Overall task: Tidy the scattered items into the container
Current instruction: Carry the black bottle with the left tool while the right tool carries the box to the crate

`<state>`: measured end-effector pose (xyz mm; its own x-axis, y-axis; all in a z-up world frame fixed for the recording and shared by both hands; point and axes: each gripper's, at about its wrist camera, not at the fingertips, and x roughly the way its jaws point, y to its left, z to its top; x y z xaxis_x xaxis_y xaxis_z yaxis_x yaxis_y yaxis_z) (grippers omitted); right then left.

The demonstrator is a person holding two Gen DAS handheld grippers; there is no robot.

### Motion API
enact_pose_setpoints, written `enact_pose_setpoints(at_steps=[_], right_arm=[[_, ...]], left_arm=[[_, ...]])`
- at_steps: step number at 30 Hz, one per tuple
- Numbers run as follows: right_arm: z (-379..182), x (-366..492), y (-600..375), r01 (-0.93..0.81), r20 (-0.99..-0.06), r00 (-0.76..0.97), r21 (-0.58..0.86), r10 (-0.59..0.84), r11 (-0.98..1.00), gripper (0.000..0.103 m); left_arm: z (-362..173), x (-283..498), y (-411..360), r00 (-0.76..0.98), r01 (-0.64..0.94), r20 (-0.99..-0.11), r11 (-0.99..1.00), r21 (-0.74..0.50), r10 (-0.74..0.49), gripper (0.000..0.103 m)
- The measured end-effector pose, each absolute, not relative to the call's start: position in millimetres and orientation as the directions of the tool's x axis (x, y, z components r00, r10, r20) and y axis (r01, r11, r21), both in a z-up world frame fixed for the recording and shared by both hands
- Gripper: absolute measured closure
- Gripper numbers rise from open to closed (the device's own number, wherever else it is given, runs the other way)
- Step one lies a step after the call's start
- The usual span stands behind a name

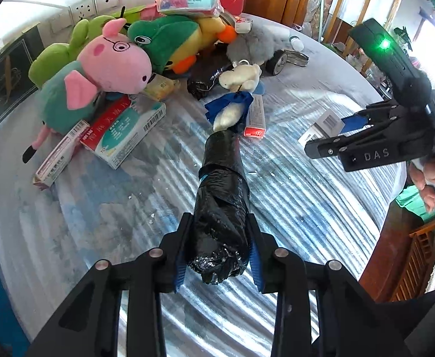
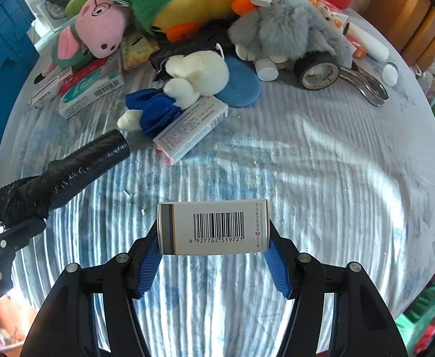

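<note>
Fingers of the left gripper (image 1: 217, 255) are clenched on a black plastic roll (image 1: 221, 205), which is lifted over the desk (image 2: 321, 160) and points toward the toy pile. The right gripper (image 2: 214, 255) grasps a white box with a barcode (image 2: 213, 227) between its blue pads – it is also above the desk. Further back lie a pink pig toy (image 1: 110, 65), a green and yellow plush duck (image 2: 187, 6), a small white bear (image 2: 193, 80) and a tape roll (image 2: 320, 71). A blue container (image 2: 0, 59) stands at the left edge.
</note>
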<state>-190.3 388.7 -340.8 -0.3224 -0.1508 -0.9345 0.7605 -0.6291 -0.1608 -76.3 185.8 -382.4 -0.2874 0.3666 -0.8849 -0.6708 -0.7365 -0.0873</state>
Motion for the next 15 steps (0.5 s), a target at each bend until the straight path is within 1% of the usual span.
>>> enact_pose_setpoints(at_steps=[3,9,15], right_arm=[[-341,-187,396,0.766,-0.935,-0.323,-0.166,-0.148,-0.621,0.041],[-348,-180,416,0.773,-0.939,-0.315,-0.169,-0.14,-0.611,0.041],[-350,-176,434,0.776,-0.941,-0.309,-0.166,-0.137,-0.609,0.041]], left_arm=[[-391,-71,187,-0.291,-0.674,-0.893,-0.736,-0.063,0.344,0.07],[-423,-77,192,-0.229,-0.662,-0.925,-0.745,-0.081,0.304,0.069],[-427,-97,205,-0.224,-0.645,-0.923,-0.758,-0.101,0.313,0.068]])
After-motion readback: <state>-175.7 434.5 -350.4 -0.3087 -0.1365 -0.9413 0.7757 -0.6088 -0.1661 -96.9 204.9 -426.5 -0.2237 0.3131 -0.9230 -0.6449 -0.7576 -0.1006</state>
